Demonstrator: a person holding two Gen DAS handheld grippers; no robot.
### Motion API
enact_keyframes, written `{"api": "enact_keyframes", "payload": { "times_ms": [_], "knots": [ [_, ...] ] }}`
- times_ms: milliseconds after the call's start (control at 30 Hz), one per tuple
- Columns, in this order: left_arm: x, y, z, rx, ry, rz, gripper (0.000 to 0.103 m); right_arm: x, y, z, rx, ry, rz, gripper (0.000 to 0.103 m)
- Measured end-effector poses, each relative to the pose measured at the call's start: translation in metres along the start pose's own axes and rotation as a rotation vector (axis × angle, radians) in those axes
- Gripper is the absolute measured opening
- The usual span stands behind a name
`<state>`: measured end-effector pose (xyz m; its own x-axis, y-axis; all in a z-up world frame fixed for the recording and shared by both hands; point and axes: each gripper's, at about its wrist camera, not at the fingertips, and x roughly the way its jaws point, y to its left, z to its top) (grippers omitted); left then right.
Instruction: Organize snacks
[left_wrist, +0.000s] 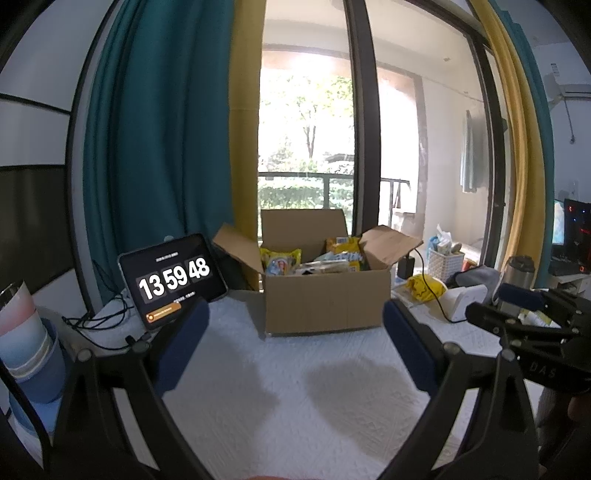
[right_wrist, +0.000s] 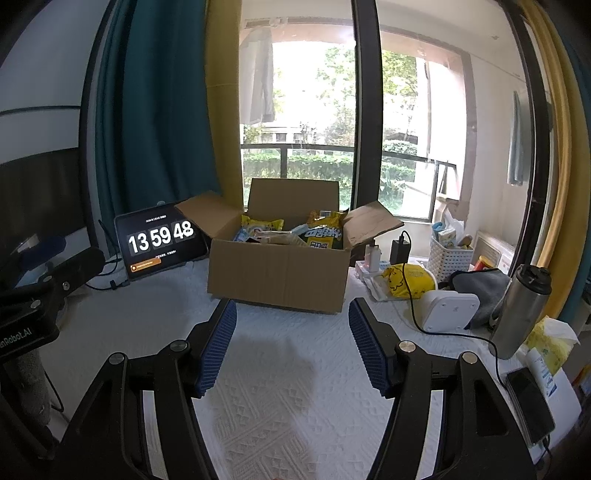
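Jaws of both grippers stand released, facing the flaps-open cardboard box (right_wrist: 277, 280) crammed with yellow snack bags (right_wrist: 325, 232).

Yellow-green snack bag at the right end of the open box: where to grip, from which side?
Take the bag by its crimped top edge, coming from above. It stands upright, its top poking over the cardboard box rim, lower half walled in and crowded by other packets. The right gripper is open and empty, and looks the nearer one.
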<state>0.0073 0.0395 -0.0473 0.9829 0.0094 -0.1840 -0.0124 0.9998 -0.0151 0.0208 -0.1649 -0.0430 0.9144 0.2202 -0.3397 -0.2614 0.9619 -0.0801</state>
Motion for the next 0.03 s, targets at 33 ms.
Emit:
{"api": "enact_keyframes", "payload": {
  "times_ms": [33],
  "knots": [
    [0.0024, 0.0009, -0.0006, -0.002, 0.001, -0.005, 0.096, 0.0, 0.0, 0.0, 0.0, 0.0, 0.0, 0.067]
  ]
}}
